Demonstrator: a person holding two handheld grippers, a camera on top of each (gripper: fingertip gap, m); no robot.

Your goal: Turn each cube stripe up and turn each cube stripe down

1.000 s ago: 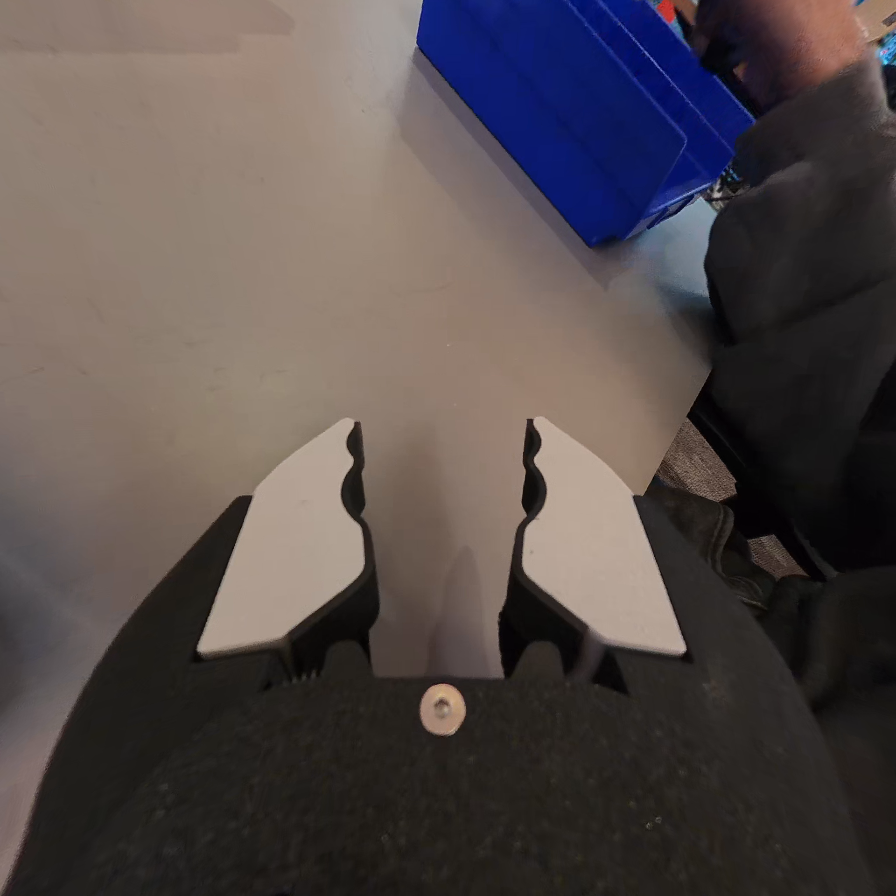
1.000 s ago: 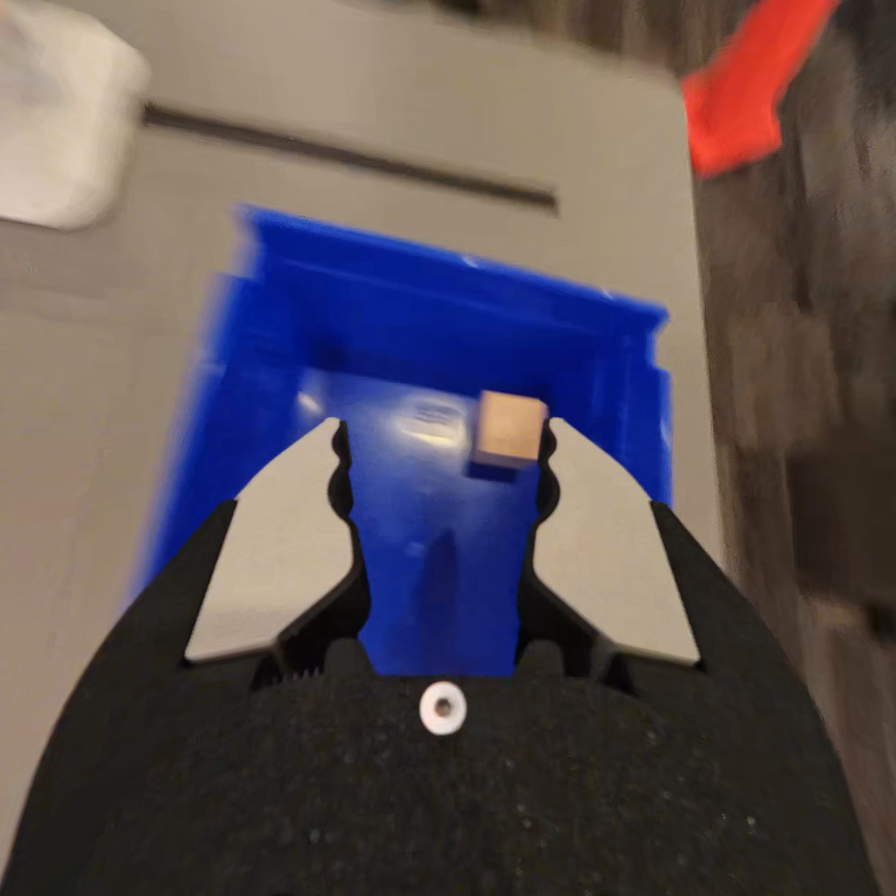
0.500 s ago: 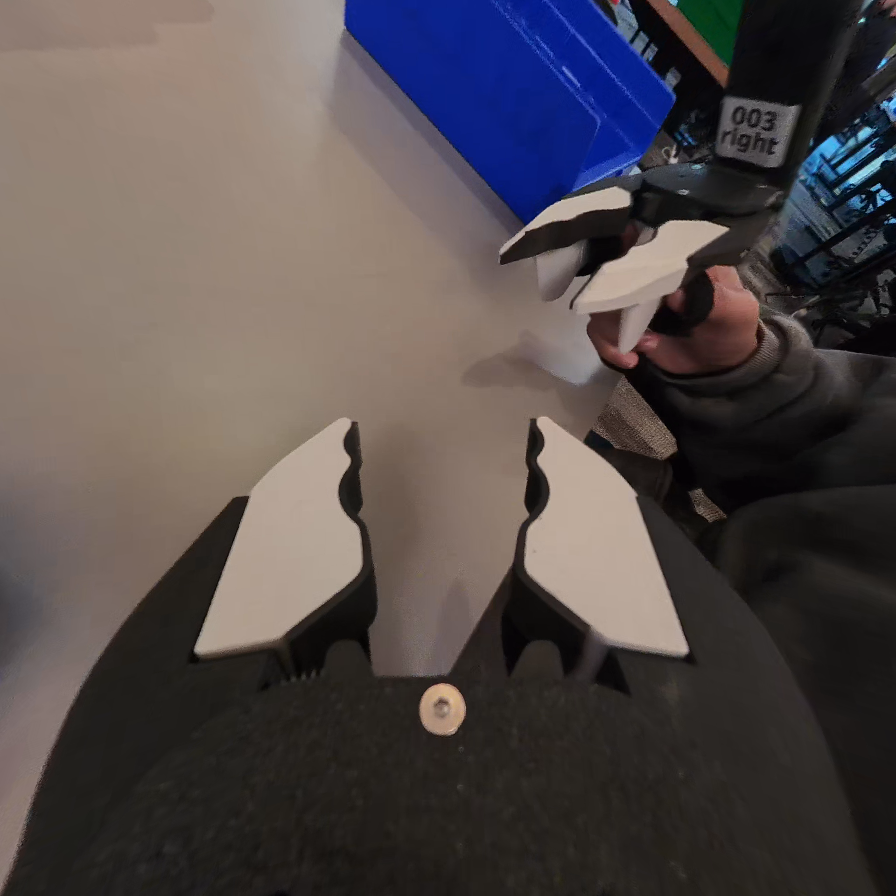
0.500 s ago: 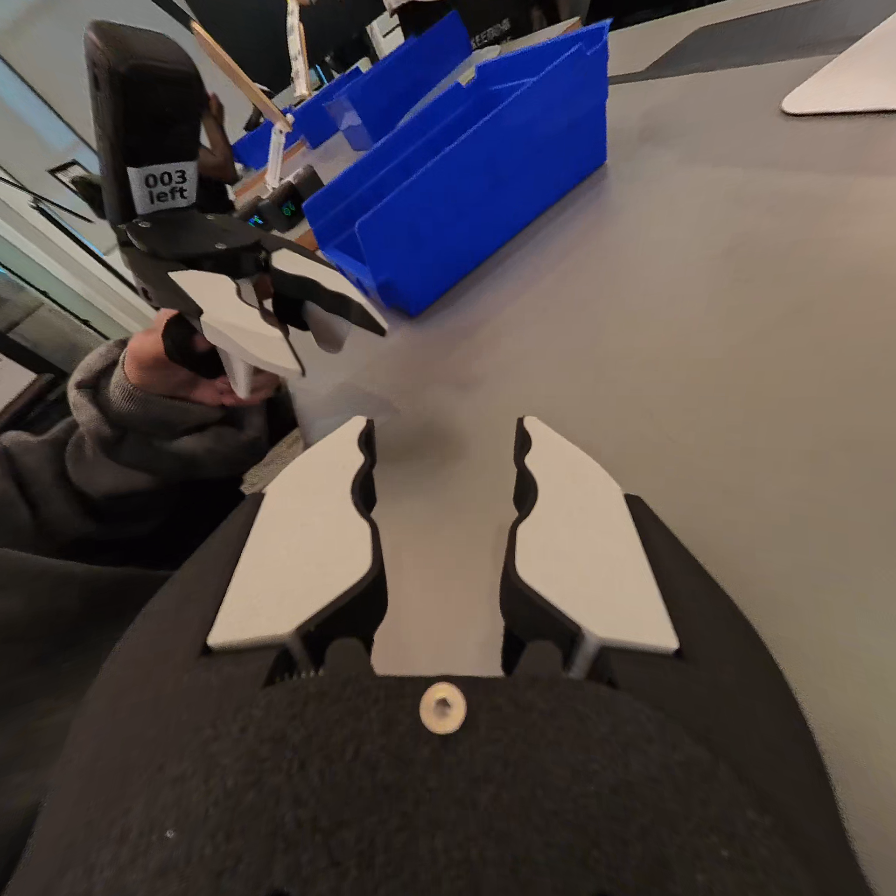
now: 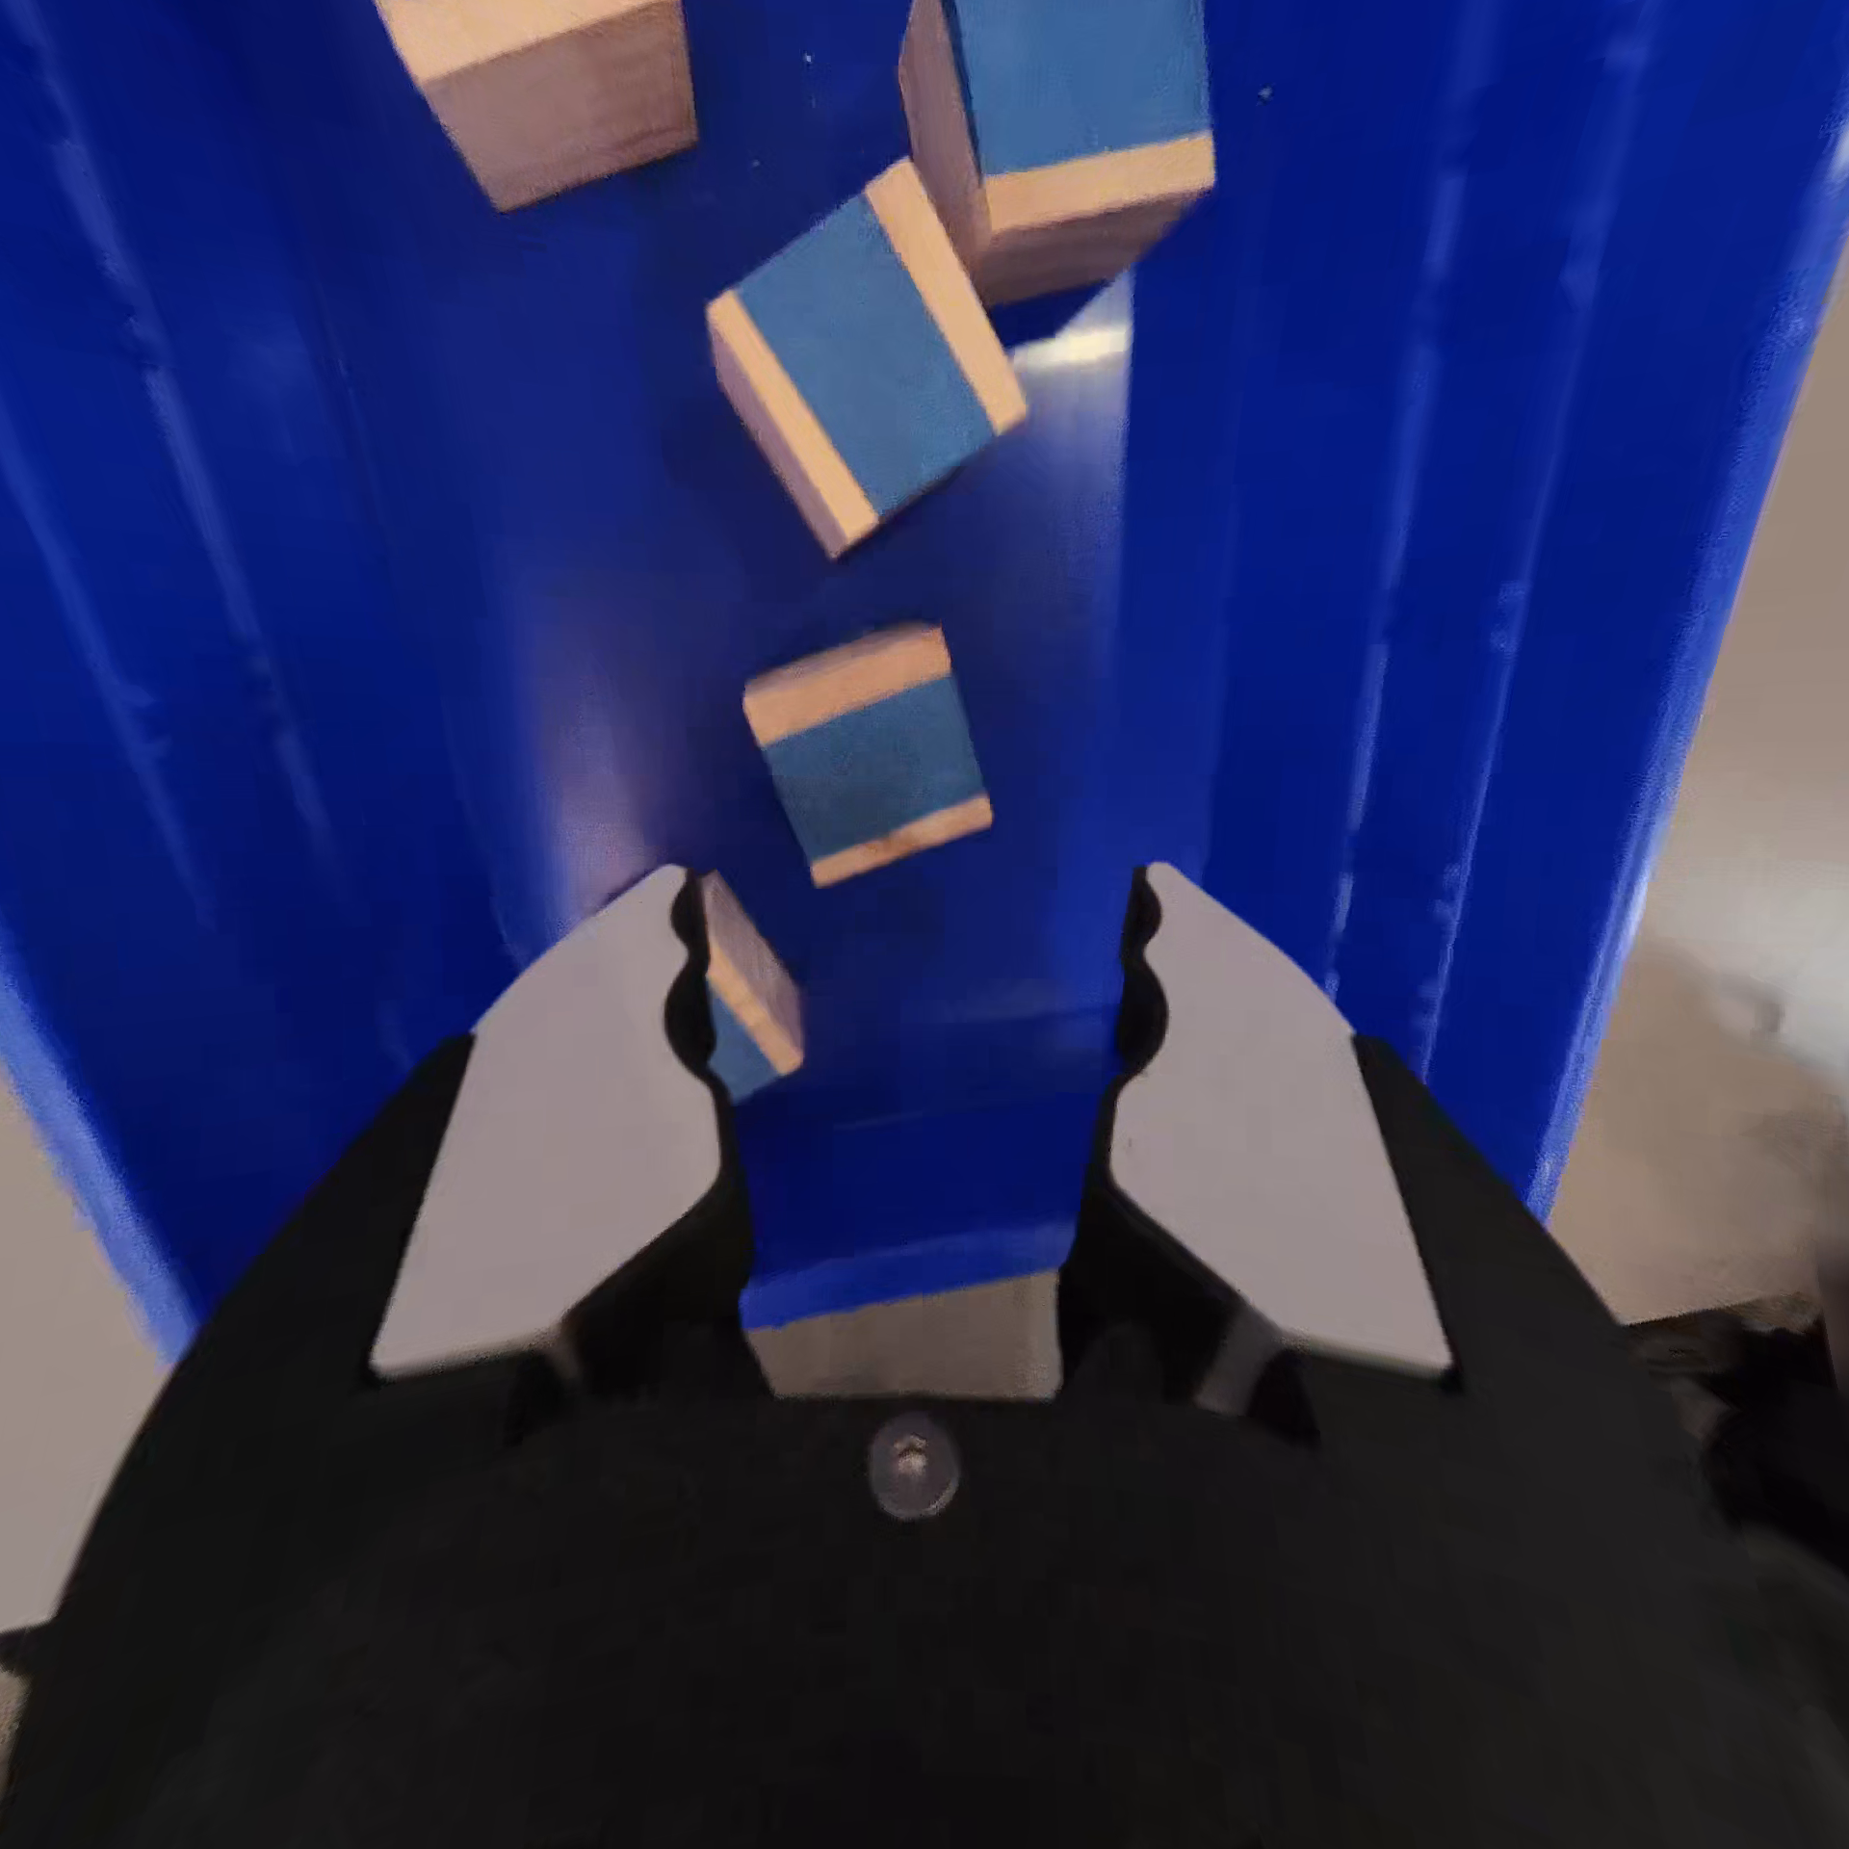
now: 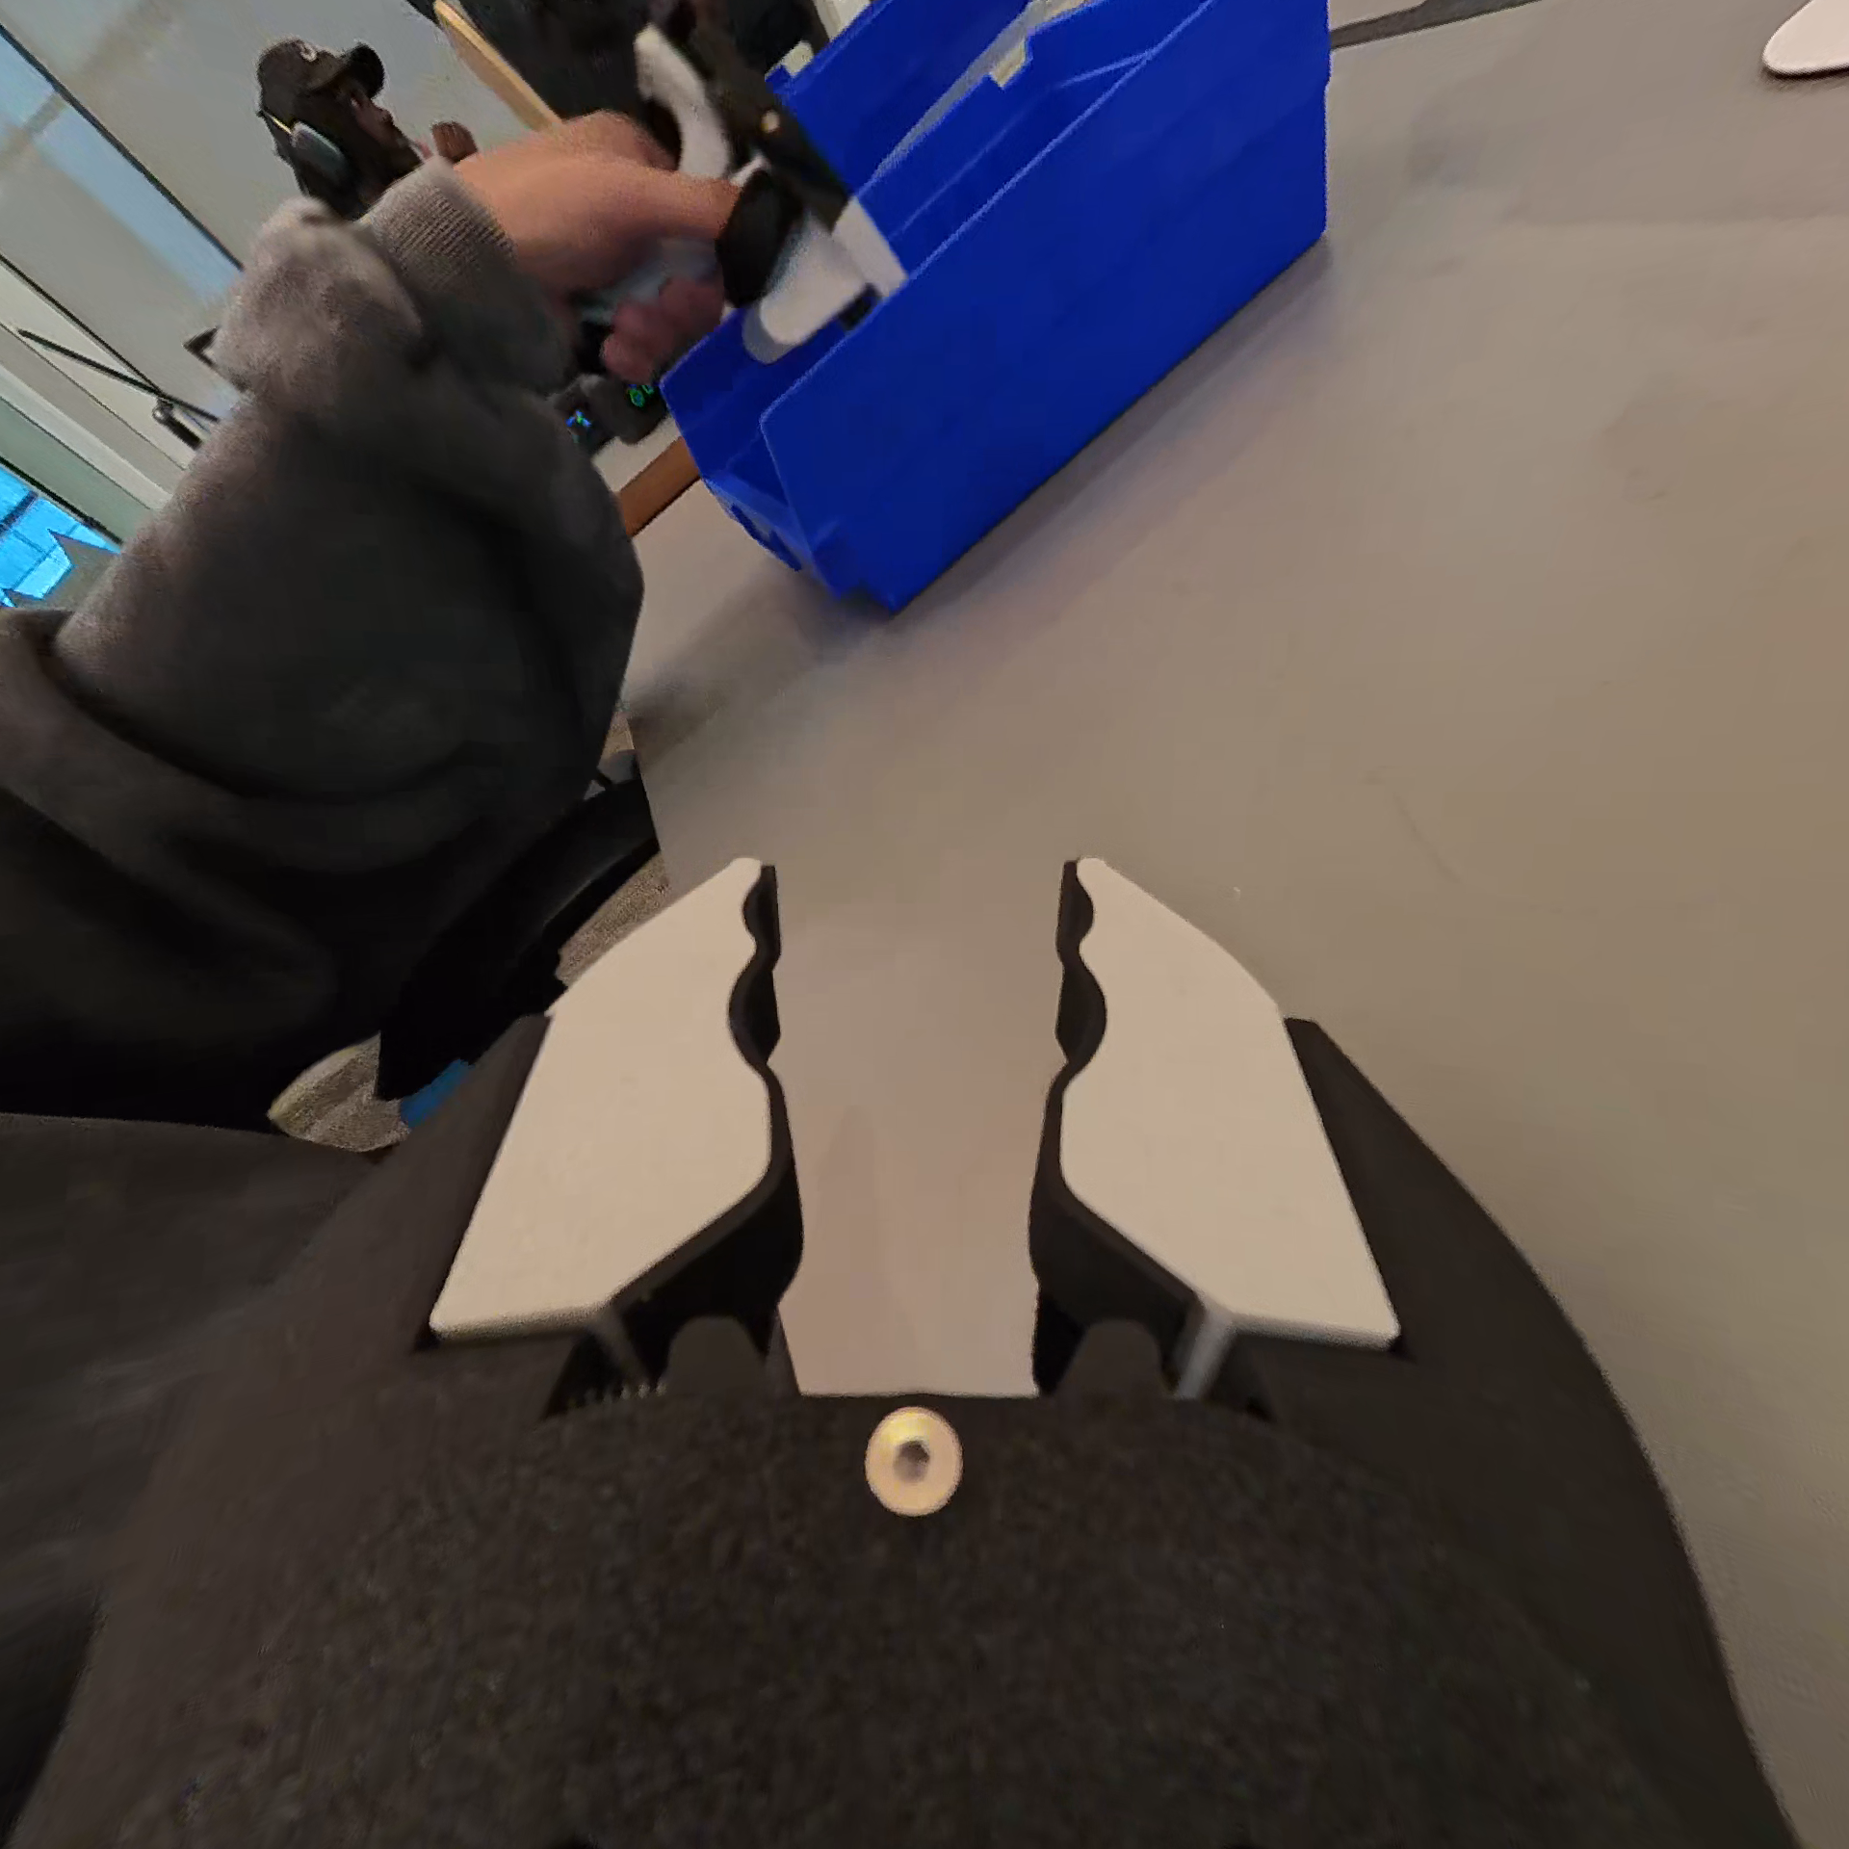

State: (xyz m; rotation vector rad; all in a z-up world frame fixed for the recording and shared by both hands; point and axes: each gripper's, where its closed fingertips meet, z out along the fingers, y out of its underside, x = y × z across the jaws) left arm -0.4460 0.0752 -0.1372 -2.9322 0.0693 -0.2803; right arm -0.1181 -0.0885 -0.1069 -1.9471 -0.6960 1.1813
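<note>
Glossy blue plastic bin, matt pale wooden cubes with blue stripes, smooth grey table

The grey table carries a blue bin directly on its surface. A white object, mostly cropped, lies on the table beyond the bin.

A blue plastic bin stands on a grey table, a white object lies at the far right edge, and a seated person appears in the background.
</note>
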